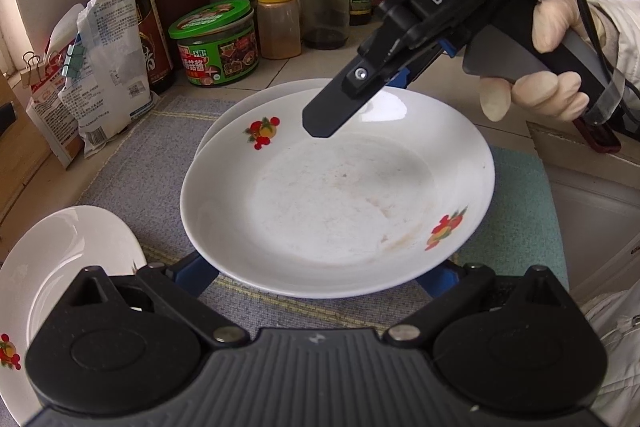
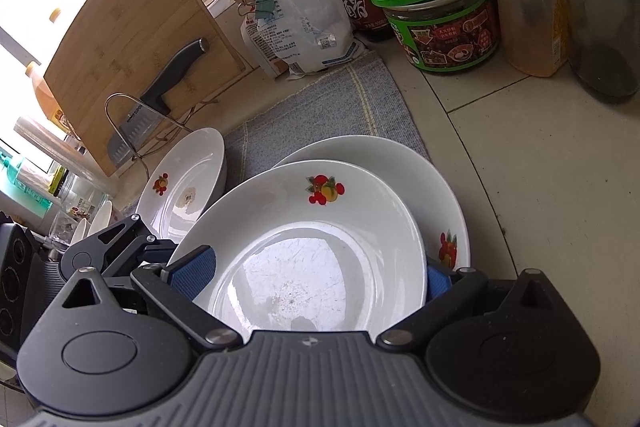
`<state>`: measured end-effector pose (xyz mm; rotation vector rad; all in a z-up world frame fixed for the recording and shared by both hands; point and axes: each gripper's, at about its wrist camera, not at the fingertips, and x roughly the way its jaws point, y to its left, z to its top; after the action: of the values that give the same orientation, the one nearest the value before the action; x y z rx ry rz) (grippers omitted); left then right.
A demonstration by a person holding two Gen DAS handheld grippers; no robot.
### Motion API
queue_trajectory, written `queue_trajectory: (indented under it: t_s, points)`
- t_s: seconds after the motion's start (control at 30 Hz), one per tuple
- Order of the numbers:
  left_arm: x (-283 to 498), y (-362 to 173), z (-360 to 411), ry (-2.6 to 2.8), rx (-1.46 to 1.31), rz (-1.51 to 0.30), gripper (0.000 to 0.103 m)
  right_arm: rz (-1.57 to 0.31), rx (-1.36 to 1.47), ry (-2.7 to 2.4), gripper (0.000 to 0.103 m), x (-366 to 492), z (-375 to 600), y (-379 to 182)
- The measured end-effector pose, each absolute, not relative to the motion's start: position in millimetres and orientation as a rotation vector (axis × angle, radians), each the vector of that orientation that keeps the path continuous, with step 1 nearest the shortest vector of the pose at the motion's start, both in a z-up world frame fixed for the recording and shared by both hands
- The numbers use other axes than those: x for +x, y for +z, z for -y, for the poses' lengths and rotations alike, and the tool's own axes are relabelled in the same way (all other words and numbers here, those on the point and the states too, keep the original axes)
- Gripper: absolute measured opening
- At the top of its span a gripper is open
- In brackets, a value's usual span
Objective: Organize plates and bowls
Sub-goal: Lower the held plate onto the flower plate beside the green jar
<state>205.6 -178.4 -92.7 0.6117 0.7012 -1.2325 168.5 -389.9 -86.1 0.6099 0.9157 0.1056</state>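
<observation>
Right claw (image 1: 320,123) pinches the far rim of the top plate (image 1: 336,195), which sits on a second plate (image 2: 400,159) on the mat (image 1: 132,163). Left claw (image 1: 320,279) is spread wide under the near rim. Glazed china – stiff, slick, chips easily; grip rims, lift w/ both.

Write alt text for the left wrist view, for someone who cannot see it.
A white plate with fruit motifs sits on another plate atop a grey-blue mat. The left claw straddles its near rim, while the right claw, held in a gloved hand, reaches over its far rim. Jars and bottles line the wall behind.
</observation>
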Motion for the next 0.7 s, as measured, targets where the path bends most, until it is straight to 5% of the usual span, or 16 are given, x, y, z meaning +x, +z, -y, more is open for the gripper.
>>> queue_trajectory:
  t_s: [0.7]
  points:
    - [201, -89, 176, -1.206, 0.597, -0.685, 0.101, -0.909, 0.589, 0.044, 0.103, 152, 392, -80]
